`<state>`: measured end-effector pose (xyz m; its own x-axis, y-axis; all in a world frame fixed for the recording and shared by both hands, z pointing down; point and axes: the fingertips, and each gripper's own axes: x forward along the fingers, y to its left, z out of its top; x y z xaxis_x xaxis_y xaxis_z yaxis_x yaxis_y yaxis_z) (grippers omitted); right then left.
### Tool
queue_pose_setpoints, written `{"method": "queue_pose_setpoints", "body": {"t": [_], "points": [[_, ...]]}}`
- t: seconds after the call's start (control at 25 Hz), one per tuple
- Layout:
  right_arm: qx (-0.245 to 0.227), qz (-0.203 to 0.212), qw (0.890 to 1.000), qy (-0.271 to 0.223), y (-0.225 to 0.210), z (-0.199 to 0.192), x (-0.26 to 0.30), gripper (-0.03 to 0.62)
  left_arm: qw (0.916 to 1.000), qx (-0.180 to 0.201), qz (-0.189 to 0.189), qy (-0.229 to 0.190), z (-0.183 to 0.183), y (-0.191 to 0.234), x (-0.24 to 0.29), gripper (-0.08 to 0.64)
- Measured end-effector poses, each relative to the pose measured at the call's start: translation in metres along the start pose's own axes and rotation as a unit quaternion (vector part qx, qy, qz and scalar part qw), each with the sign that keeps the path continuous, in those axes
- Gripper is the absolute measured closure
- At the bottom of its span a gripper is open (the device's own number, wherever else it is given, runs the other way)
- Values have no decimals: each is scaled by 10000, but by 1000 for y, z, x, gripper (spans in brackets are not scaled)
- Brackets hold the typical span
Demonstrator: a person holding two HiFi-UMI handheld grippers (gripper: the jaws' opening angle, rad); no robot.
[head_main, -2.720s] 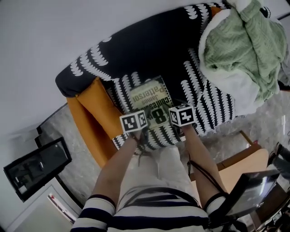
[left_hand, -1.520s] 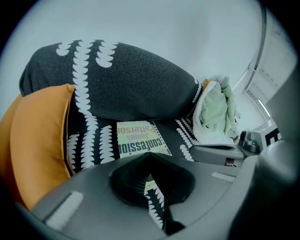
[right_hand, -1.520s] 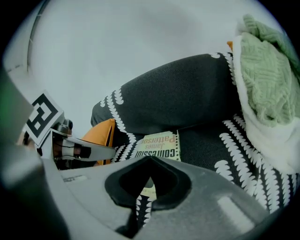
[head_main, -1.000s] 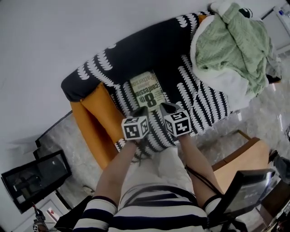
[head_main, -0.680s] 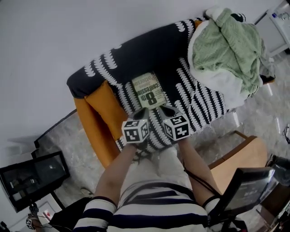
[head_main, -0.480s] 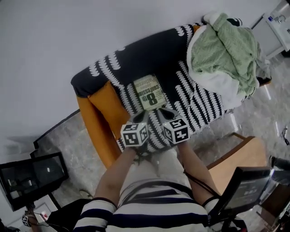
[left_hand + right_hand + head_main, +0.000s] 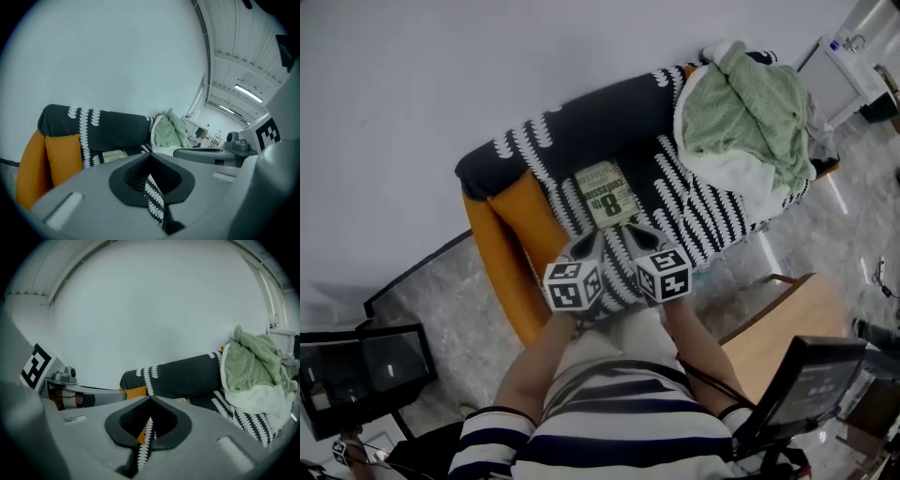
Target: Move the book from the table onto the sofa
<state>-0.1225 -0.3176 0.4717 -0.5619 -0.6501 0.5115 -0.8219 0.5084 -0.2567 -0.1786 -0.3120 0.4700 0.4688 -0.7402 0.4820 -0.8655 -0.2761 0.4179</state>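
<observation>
The book (image 7: 607, 194), green and white with a big "8" on its cover, lies flat on the seat of the black-and-white patterned sofa (image 7: 581, 122). My left gripper (image 7: 584, 247) and right gripper (image 7: 639, 237) hang side by side just short of the book's near edge, apart from it, both shut with nothing between the jaws. In the left gripper view the book (image 7: 114, 155) shows beyond the shut left gripper (image 7: 150, 156), with the right gripper's body at the right. In the right gripper view only a corner of the book (image 7: 183, 401) peeks over the shut right gripper (image 7: 150, 399).
An orange cushion (image 7: 508, 244) stands at the sofa's left end. A green blanket on white fabric (image 7: 741, 108) is heaped on its right end. A wooden table (image 7: 773, 323) with a dark screen (image 7: 811, 384) lies at lower right, and another screen (image 7: 361, 366) at lower left.
Both grippers have drawn back from the book and risen, still shut and empty. The book stays on the sofa seat. The head view has pulled away and shows more of the room.
</observation>
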Motion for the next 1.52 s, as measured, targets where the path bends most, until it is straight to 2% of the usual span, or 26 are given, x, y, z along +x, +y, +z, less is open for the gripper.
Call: {"method": "queue_pose_setpoints", "body": {"t": [0.28,0.52,1.04,1.28,1.52], "points": [[-190,-146,9992,-307,26,9,-29,598,9991,224,-205,-290,8,-21,-33,557],[-399,-207,9974,-570,52,14,-50,598,9959,572,-369,-604,11,-37,-60,557],[-424,-459,9945,-843,91,0,-84,598,9927,676,-513,-853,-6,-35,-111,557],[-447,-567,9929,-946,93,-2,-100,598,9927,610,-626,-833,-11,-41,-118,557],[-433,-423,9937,-944,101,-5,-112,598,9929,511,-563,-911,-10,-48,-129,557]]}}
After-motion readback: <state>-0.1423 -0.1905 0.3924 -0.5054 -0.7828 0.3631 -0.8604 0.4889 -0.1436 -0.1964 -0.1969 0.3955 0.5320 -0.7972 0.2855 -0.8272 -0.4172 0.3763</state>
